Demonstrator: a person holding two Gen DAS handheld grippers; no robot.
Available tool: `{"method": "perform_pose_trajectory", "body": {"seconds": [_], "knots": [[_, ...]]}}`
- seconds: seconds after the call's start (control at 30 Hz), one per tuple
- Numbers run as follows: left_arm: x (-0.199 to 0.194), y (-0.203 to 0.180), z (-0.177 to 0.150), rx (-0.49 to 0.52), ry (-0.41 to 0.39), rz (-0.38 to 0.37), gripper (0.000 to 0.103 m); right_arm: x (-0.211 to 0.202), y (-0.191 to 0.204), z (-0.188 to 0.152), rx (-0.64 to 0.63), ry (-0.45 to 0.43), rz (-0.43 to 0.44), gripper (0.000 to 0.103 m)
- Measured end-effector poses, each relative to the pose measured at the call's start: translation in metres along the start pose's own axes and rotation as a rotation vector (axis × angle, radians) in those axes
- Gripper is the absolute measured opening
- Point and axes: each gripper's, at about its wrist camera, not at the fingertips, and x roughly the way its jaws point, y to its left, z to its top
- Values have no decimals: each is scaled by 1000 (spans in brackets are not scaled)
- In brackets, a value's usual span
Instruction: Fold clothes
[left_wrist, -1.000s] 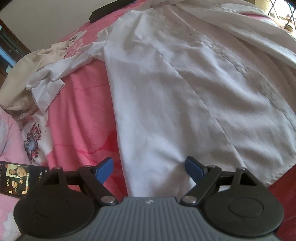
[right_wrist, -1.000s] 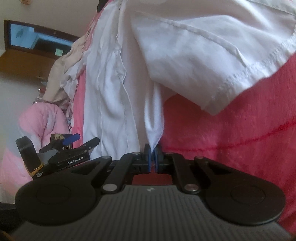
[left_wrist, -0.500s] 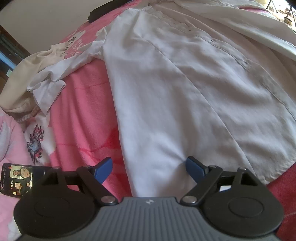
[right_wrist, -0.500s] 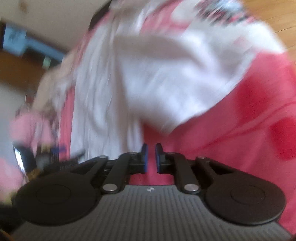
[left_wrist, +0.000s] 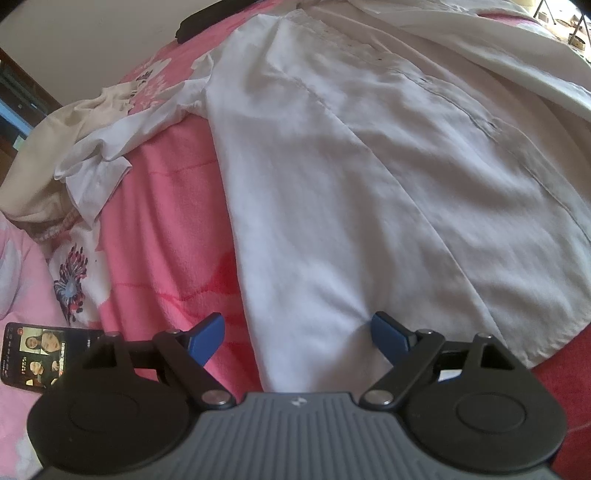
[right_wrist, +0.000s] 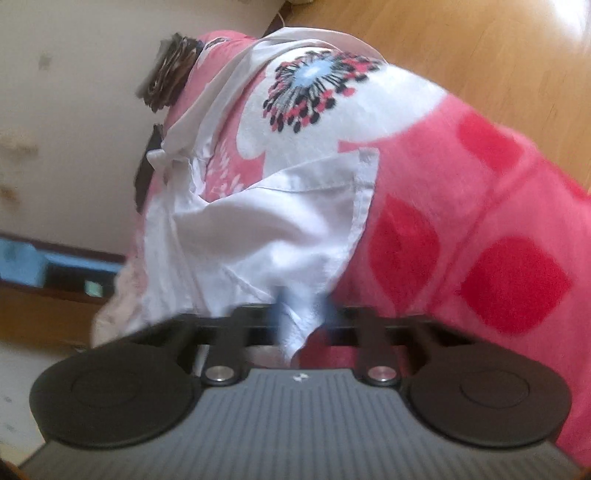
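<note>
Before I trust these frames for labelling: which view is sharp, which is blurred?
Left wrist view: sharp, white shirt evenly lit, fisheye bending at the edges. Right wrist view: motion-blurred, right gripper fingertips smeared, glare on the wooden floor at top right.

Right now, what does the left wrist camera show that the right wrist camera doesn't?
Left wrist only: the shirt's spread body, a phone lying on the bed, a beige garment, and the open left gripper at the hem. Right wrist only: wooden floor and the blurred right gripper with cloth between its fingers. Both show the white shirt and pink blanket.
</note>
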Motion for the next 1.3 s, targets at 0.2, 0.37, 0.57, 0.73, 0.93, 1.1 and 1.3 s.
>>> {"method": "perform_pose_trajectory", "body": {"seconds": [0.2, 0.37, 0.57, 0.73, 0.93, 1.1, 1.3], "knots": [[1, -1, 0, 0, 0, 2, 88, 16, 78, 34, -303, -67, 73, 1], [1, -1, 1, -2, 2, 1, 88, 65, 151, 48, -571, -33, 67, 8], [2, -2, 0, -6, 3, -4, 88, 91, 143, 63, -580, 87, -59, 56], [3, -1, 1, -9, 6, -8, 89, 32, 108, 75, -508, -52, -7, 56], [3, -1, 0, -5, 3, -3, 89, 4, 71, 55, -538, 21, -37, 56], [2, -4, -1, 11, -2, 13, 89, 31, 58, 41, -519, 89, -91, 37], [1, -2, -3, 4, 12, 11, 90, 22, 51, 15, -499, 47, -138, 0]]}}
